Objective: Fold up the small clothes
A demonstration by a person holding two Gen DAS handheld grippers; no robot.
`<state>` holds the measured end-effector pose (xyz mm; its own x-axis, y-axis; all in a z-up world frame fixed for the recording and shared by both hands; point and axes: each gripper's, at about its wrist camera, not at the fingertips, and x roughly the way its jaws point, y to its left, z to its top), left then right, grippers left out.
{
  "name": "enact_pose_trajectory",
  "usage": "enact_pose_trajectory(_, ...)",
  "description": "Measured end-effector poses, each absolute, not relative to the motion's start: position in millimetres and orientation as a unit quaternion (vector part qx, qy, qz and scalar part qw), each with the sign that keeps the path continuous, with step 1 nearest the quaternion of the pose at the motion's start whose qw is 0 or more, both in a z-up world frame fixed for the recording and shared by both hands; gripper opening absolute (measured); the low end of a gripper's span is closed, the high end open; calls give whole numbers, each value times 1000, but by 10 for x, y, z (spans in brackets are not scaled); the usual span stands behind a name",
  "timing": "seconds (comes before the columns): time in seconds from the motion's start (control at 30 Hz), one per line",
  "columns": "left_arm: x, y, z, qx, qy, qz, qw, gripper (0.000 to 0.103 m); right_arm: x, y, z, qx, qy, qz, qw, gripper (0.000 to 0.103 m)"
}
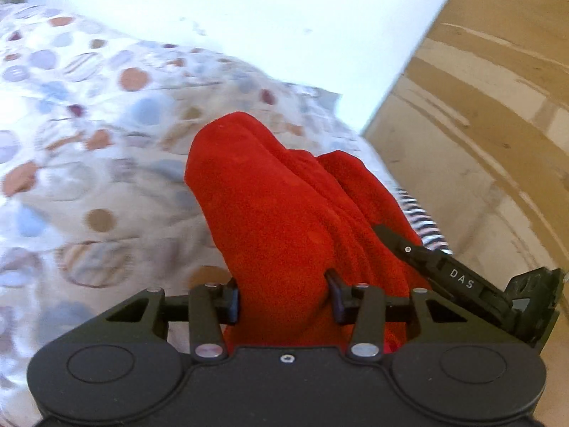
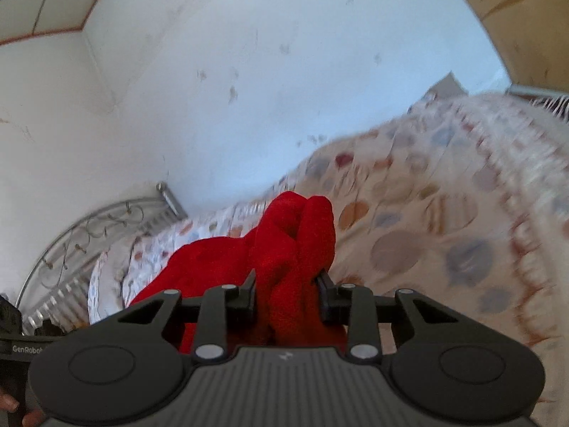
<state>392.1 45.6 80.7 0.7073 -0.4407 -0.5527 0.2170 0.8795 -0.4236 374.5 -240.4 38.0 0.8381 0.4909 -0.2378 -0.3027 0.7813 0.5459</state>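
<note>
Both grippers are gripping one red garment (image 1: pixel 284 213): the left gripper (image 1: pixel 284 299) is clamping a bunch at lower centre, fabric running toward the right gripper (image 1: pixel 462 281) at lower right, likewise clamped, above the spotted bedspread (image 1: pixel 89 124).

Red garment (image 1: pixel 284 206): type unreadable, bunched; its lower part hidden behind the left gripper (image 1: pixel 284 302) body. Spotted bedspread (image 1: pixel 89 142) beside the garment motion-blurred, pattern smeared. Striped cloth (image 1: pixel 425 220) just right of the garment mostly covered. Fingertips (image 2: pixel 14 409) cut off at the right-wrist view's edge.
</note>
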Motion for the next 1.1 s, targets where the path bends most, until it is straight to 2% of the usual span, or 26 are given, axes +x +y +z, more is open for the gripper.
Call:
enact_pose_trajectory(0.17, 4077, 670, 257, -145, 376, -153, 902, 51, 4035, -2136, -43, 212, 249, 191, 926, 35)
enact_pose_trajectory(0.27, 4064, 795, 50, -152, 362, -154, 907, 56, 4104, -2191, -248, 223, 256, 184, 922, 37)
enact_pose_trajectory(0.53, 3952, 735, 103, -142, 346, -129, 918, 69, 3997, -2210, -148, 213, 259, 193, 922, 44)
enact_pose_trajectory(0.6, 3873, 695, 182, -127, 342, -114, 924, 73, 3894, -2215, -52, 204, 252, 184, 928, 52)
enact_pose_trajectory(0.67, 3782, 673, 288, -115, 337, -100, 929, 82, 3715, -2236, 78, 193, 234, 190, 934, 57)
enact_pose_trajectory(0.73, 3608, 648, 405, -104, 324, -91, 936, 86, 3481, -2277, 201, 179, 213, 205, 938, 66)
enact_pose_trajectory(0.8, 3375, 635, 536, -100, 305, -85, 943, 92, 3210, -2308, 330, 160, 194, 206, 946, 79)
enact_pose_trajectory(0.87, 3112, 621, 663, -98, 281, -84, 951, 98, 2927, -2341, 466, 140, 174, 209, 952, 85)
enact_pose_trajectory(0.93, 2816, 601, 787, -92, 257, -80, 959, 101, 2607, -2374, 592, 123, 156, 211, 957, 90)
enact_pose_trajectory(1.0, 2532, 567, 874, -83, 234, -74, 966, 102, 2282, -2400, 699, 112, 136, 212, 961, 99)
enact_pose_trajectory(1.1, 2106, 521, 947, -70, 204, -63, 974, 102, 1815, -2444, 797, 105, 109, 206, 967, 103)
